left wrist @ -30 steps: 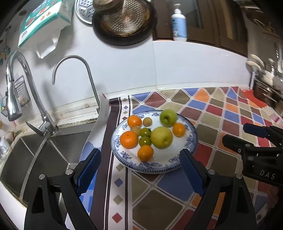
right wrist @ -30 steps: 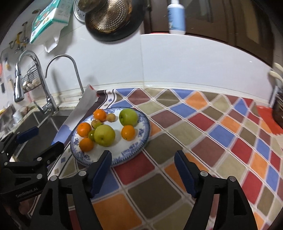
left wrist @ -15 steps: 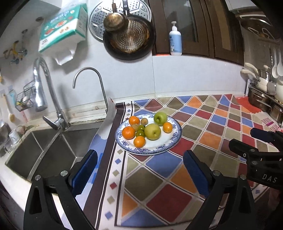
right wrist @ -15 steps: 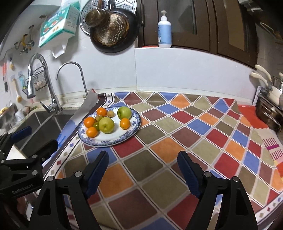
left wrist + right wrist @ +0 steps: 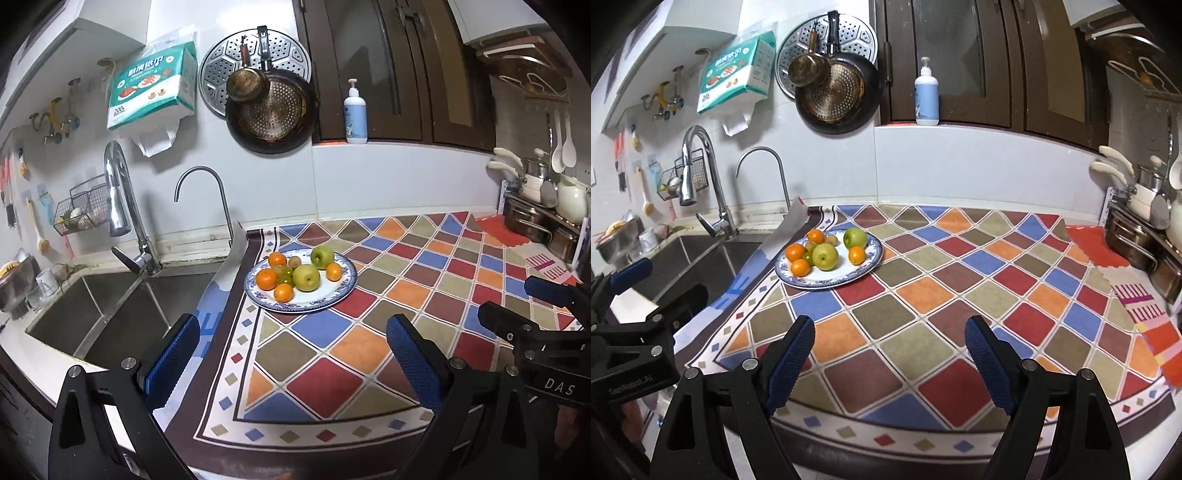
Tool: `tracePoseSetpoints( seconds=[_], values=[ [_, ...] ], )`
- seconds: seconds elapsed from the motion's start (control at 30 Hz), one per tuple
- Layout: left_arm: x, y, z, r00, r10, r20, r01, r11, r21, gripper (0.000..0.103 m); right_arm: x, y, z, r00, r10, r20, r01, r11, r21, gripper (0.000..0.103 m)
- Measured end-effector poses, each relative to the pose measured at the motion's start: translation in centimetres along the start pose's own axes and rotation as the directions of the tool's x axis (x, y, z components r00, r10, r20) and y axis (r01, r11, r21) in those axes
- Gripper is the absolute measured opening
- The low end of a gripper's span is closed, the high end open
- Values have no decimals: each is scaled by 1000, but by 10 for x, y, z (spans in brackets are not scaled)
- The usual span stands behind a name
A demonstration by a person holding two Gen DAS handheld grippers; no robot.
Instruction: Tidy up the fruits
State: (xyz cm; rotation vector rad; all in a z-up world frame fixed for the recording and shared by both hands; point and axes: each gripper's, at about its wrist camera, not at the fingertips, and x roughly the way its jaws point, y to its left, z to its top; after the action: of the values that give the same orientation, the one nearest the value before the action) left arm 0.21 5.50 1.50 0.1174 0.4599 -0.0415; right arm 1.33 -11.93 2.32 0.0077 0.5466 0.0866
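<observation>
A blue-and-white plate [image 5: 343, 291] [image 5: 864, 271] stands on the chequered mat near the sink. It carries two green apples [image 5: 306, 277] [image 5: 825, 256], several oranges [image 5: 266, 278] [image 5: 800, 267] and some small greenish fruits. My left gripper [image 5: 291, 332] hangs well back from the plate, over the mat's near part; its jaws are opening, with nothing between them. My right gripper [image 5: 889, 332] is also far from the plate, to its right and nearer; its jaws are opening and hold nothing. Each gripper shows at the edge of the other's view.
A steel sink [image 5: 110, 317] with two taps [image 5: 122, 199] lies left of the mat [image 5: 406, 295]. Pans [image 5: 273, 114] and a paper pack [image 5: 151, 88] hang on the wall. A soap bottle [image 5: 355, 118] stands on the ledge. A dish rack with pots [image 5: 543, 218] fills the right end.
Both grippers have pulled back and risen away from the plate, which now looks much smaller. Their jaws have widened. The fruit on the plate has not moved.
</observation>
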Motion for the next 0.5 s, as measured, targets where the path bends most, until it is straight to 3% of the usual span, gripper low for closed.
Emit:
tracePoseSetpoints(
  seconds=[0.5],
  values=[
    [-38, -14, -7, 999, 5, 39, -5, 1000, -2, 103, -48, -9, -12, 999, -7, 54, 7, 1000, 5, 84]
  ],
)
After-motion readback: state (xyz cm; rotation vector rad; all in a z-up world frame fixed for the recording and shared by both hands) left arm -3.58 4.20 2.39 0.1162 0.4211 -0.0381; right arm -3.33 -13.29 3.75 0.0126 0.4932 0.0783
